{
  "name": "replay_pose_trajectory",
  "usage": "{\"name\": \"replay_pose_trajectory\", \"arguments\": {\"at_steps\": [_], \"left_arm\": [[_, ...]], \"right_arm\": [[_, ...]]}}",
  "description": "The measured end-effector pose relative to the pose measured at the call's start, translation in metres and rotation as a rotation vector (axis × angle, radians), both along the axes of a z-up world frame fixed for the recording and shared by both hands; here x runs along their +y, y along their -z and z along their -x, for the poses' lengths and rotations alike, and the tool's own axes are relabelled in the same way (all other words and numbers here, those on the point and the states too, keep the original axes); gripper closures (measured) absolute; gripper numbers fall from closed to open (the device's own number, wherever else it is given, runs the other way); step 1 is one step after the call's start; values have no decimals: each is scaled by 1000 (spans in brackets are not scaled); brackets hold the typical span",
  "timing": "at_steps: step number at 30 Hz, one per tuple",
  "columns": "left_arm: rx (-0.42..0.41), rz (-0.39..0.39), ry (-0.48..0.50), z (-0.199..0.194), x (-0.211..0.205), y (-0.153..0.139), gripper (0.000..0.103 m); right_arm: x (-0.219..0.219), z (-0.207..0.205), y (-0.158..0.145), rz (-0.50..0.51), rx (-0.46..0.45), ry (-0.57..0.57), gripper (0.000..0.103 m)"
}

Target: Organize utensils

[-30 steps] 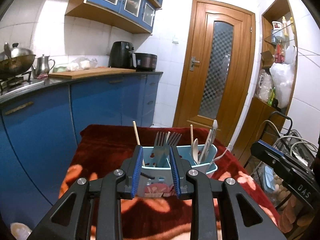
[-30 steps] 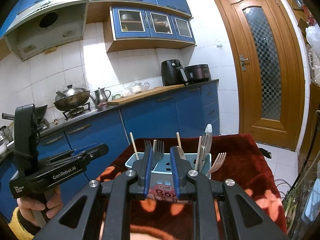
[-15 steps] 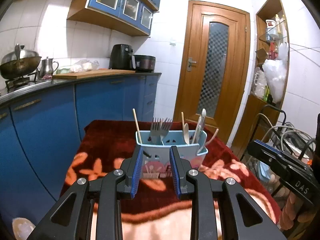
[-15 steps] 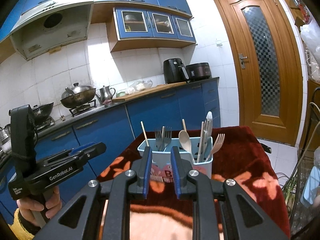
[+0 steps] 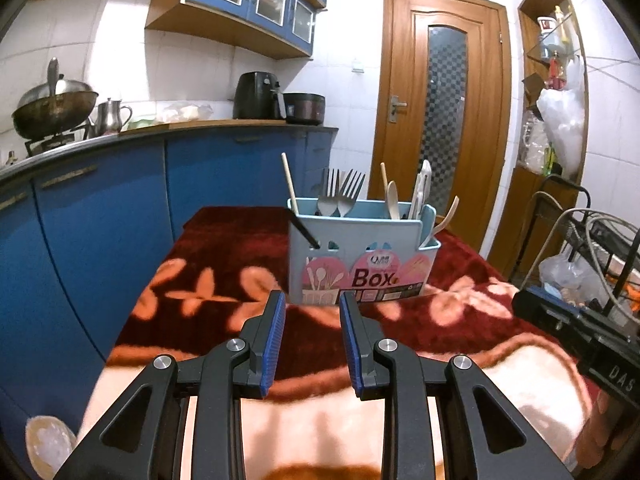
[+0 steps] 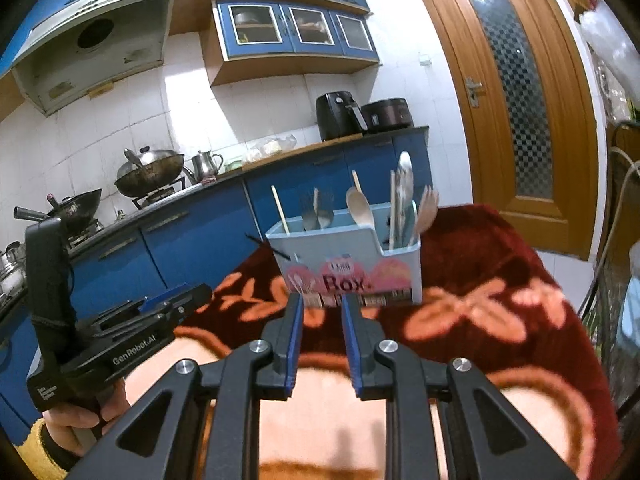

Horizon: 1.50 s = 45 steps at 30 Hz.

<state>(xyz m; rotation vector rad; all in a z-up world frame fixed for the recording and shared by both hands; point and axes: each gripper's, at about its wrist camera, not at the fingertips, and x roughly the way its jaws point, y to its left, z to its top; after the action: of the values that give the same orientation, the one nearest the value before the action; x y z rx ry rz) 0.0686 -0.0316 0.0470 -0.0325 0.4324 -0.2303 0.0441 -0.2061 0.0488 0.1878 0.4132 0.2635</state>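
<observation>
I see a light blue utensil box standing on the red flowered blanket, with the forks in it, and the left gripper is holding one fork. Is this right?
Not quite. The left gripper holds nothing: the left wrist view shows its fingers apart and empty, short of the box. The rest is right: the light blue utensil box stands on the red flowered blanket, with the forks in it.

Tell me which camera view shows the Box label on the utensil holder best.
The left wrist view: the label on the utensil holder is sharp, nearly square-on. In the right wrist view the label is blurred, smaller, partly behind the fingertips.

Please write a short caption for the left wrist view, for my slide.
Empty left gripper with jaws apart, facing a light-blue utensil box of forks and spoons on a red floral cloth.
</observation>
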Motion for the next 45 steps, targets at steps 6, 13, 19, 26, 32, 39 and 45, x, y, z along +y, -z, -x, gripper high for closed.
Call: {"name": "replay_pose_trajectory", "arguments": {"at_steps": [6, 13, 19, 26, 32, 39, 45], "left_arm": [[-19, -20, -19, -1, -5, 22, 75], [18, -8, -55, -8, -3, 36, 62], [2, -9, -76, -6, -2, 35, 61], [-32, -43, -91, 0, -6, 34, 58], [-41, -54, -97, 0, -7, 33, 58], [-40, -52, -107, 0, -7, 34, 58], [-43, -56, -111, 0, -7, 33, 58]], "right_arm": [[-4, -5, 25, 8, 9, 14, 75], [-6, -8, 39, 35, 0, 41, 62], [-4, -7, 45, 70, -19, 73, 50], [-5, -5, 47, 77, -32, 76, 47], [-7, -6, 47, 68, -32, 79, 47], [-7, -5, 47, 70, -32, 79, 46], [-7, -5, 47, 71, -33, 78, 46]]}}
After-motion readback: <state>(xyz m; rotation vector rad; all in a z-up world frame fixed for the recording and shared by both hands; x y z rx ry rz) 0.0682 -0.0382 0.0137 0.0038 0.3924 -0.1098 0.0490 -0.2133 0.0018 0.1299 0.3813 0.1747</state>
